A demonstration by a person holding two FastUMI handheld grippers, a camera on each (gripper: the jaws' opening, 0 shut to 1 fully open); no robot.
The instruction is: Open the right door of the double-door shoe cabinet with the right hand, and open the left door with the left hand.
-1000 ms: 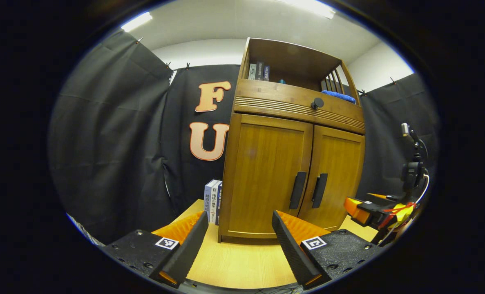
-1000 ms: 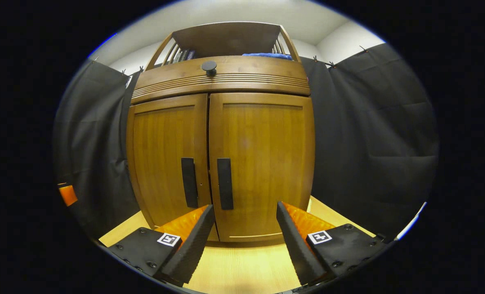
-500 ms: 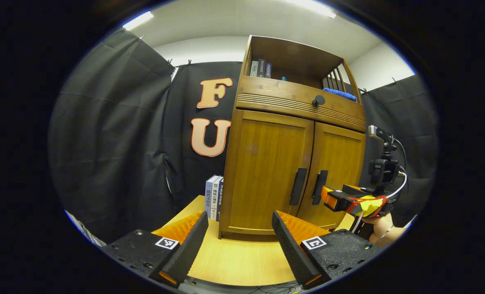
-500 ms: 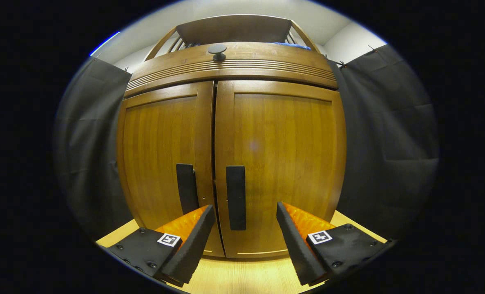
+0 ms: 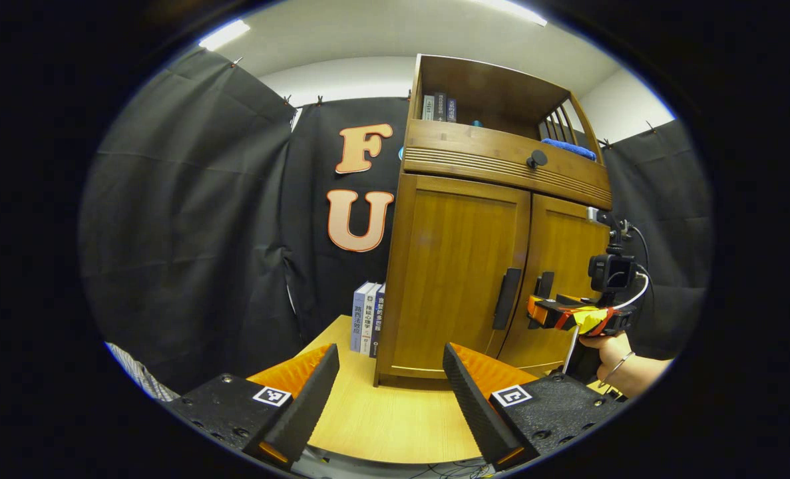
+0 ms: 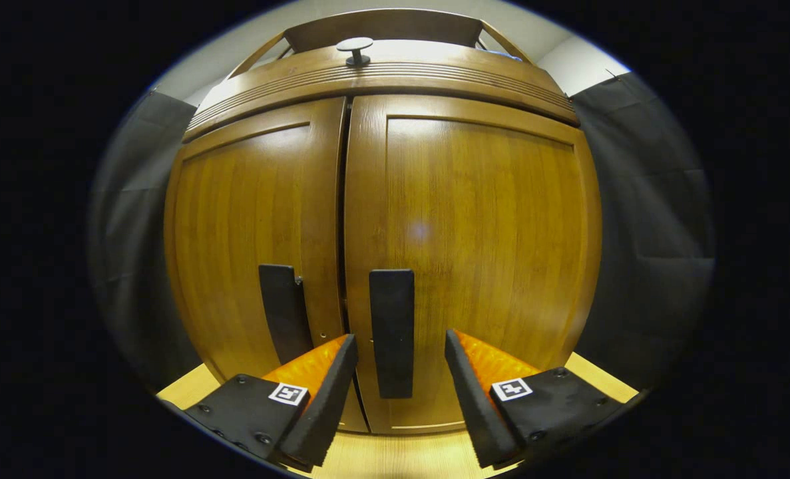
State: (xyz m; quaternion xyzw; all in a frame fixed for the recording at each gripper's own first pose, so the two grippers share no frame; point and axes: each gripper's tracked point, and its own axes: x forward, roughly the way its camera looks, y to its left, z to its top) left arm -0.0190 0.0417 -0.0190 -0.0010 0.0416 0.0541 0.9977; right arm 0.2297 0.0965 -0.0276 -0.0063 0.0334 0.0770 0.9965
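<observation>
Now, your right claw [image 6: 395, 392] gapes empty around the right door's handle [image 6: 392, 332]; pinch that stiff bar mid-length, the hinged door [image 6: 474, 253] should swing easily.

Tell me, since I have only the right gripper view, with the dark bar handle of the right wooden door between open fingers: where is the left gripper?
Observer: The left gripper hangs open, back from the brown wooden double-door cabinet, over the light wooden tabletop. It touches nothing.
Operator: Is it lined up with the left door's handle?
Observer: Only roughly. The dark bar handle of the left door sits up and to the right of its fingers, well apart from them.
Operator: Is anything beside the cabinet on that side?
Observer: A few upright books stand on the tabletop next to the cabinet's left side.
</observation>
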